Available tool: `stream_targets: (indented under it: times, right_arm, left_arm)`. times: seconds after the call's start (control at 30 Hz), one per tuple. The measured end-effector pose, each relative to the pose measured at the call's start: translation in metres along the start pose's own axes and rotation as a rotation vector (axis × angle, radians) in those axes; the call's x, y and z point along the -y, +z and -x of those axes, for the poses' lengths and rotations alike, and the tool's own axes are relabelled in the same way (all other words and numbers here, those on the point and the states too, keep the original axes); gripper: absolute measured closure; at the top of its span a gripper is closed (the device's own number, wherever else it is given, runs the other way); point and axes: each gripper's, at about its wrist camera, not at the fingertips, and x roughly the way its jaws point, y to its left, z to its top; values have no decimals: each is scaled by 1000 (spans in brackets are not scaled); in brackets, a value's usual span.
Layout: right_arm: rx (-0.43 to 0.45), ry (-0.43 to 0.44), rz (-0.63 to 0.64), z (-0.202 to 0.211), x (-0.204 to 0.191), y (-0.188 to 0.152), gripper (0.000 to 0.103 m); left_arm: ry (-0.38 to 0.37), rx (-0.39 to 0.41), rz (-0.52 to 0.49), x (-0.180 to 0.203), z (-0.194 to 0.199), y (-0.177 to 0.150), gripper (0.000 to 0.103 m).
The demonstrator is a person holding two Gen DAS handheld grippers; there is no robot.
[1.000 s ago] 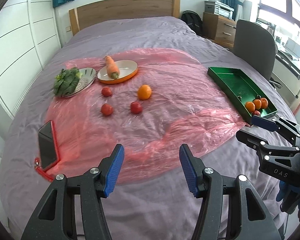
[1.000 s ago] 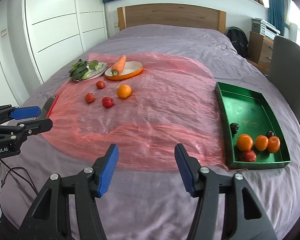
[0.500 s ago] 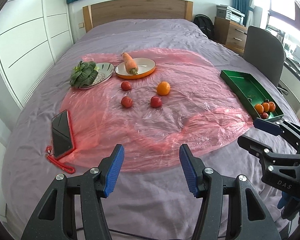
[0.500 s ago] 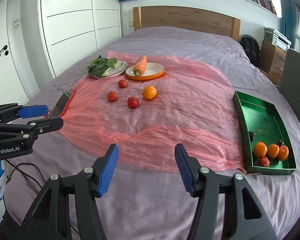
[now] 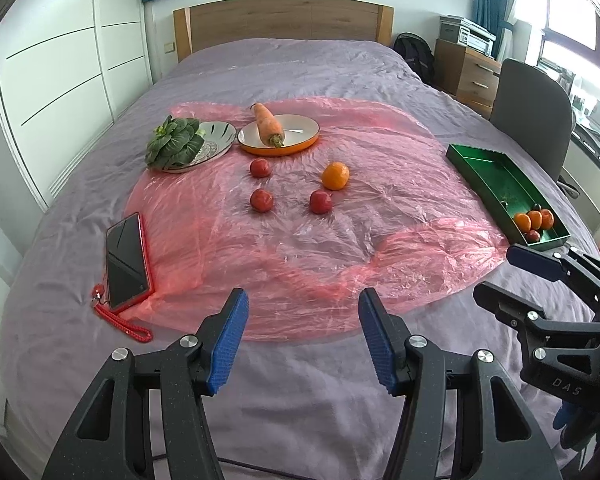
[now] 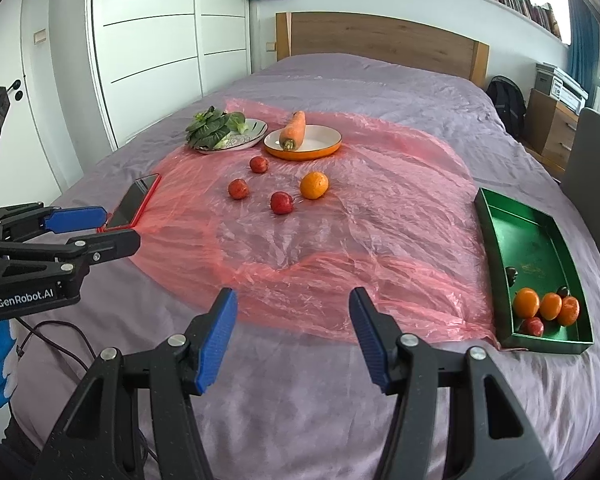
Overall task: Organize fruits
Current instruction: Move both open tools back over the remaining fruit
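A bed (image 5: 300,64) with a purple cover filled the frame. A pink plastic sheet (image 5: 380,216) was spread across its middle. A phone in a red case (image 5: 125,255) lay at the sheet's left edge, its red cord on the cover. At right, a green tray (image 5: 488,168) rested partly on the sheet.
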Motion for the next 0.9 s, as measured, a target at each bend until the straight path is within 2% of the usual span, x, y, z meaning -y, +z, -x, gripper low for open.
stream_targets:
  times: [0.5,0.9]
  right_arm:
    - [-24,-15,-16,-27,3,6,0]
    - [-43,19,-17,-76,3,29,0]
  left_arm:
    - [37,-17,43,-24,-29,2,51]
    - [66,-65,69,-55,-69,6,51]
